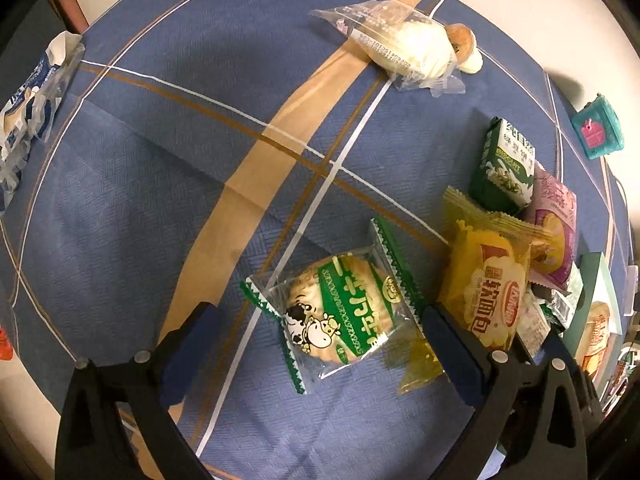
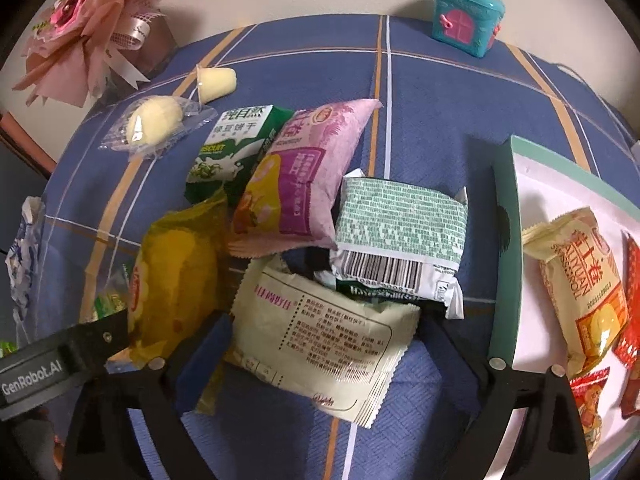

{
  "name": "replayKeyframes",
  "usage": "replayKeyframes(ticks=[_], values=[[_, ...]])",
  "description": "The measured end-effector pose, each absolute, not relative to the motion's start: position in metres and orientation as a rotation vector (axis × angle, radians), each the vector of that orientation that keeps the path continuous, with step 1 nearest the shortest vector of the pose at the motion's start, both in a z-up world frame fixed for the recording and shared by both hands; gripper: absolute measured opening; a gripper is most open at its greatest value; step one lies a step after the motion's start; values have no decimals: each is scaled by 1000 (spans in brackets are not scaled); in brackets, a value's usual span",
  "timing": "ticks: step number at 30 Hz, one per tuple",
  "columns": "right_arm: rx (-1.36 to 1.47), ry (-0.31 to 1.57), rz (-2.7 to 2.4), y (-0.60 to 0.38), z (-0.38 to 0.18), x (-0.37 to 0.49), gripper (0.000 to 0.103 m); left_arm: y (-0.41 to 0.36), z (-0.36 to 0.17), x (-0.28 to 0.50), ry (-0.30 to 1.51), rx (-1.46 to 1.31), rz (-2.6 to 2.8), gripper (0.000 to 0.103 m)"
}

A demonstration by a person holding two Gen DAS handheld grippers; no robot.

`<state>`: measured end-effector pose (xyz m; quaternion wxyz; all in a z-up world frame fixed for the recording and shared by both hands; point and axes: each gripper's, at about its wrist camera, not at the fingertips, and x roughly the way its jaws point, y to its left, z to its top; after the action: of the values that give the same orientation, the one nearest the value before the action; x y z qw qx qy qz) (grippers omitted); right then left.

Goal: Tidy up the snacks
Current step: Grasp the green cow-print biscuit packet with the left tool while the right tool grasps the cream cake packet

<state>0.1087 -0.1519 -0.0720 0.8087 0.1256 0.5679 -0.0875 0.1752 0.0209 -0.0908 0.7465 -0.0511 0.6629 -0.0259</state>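
Observation:
My left gripper (image 1: 320, 336) is open, its fingers on either side of a green-and-clear cow biscuit packet (image 1: 340, 316) lying on the blue cloth. A yellow bread packet (image 1: 488, 276) lies just right of it, with a green biscuit pack (image 1: 504, 164) and a pink-purple packet (image 1: 556, 224) behind. My right gripper (image 2: 324, 340) is open around a pale cream packet (image 2: 320, 348) lying label side up. Beyond it are a mint-white barcode packet (image 2: 400, 232), the pink-purple packet (image 2: 304, 176), the green pack (image 2: 232, 148) and the yellow packet (image 2: 176, 276).
A white tray with a teal rim (image 2: 504, 240) at the right holds a cream roll packet (image 2: 584, 288) and red packets (image 2: 632, 300). A teal toy house (image 2: 466, 18), a pink bouquet (image 2: 92, 28), clear-wrapped pastries (image 1: 404, 48) and a blue-white bag (image 1: 28, 108) stand around the cloth.

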Motion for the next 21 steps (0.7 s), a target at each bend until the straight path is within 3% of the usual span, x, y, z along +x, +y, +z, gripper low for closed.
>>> replayKeyframes(ticks=[9, 14, 17, 21], values=[[217, 1218, -177, -141, -76, 119, 103, 19, -98, 166, 1446, -111, -42, 93], [150, 1229, -173, -126, -83, 115, 102, 13, -93, 162, 1423, -48, -25, 71], [144, 1228, -181, -122, -82, 113, 96, 14, -90, 161, 1408, -48, -20, 57], [151, 1222, -193, -125, -78, 111, 82, 15, -88, 160, 1404, -53, -11, 51]])
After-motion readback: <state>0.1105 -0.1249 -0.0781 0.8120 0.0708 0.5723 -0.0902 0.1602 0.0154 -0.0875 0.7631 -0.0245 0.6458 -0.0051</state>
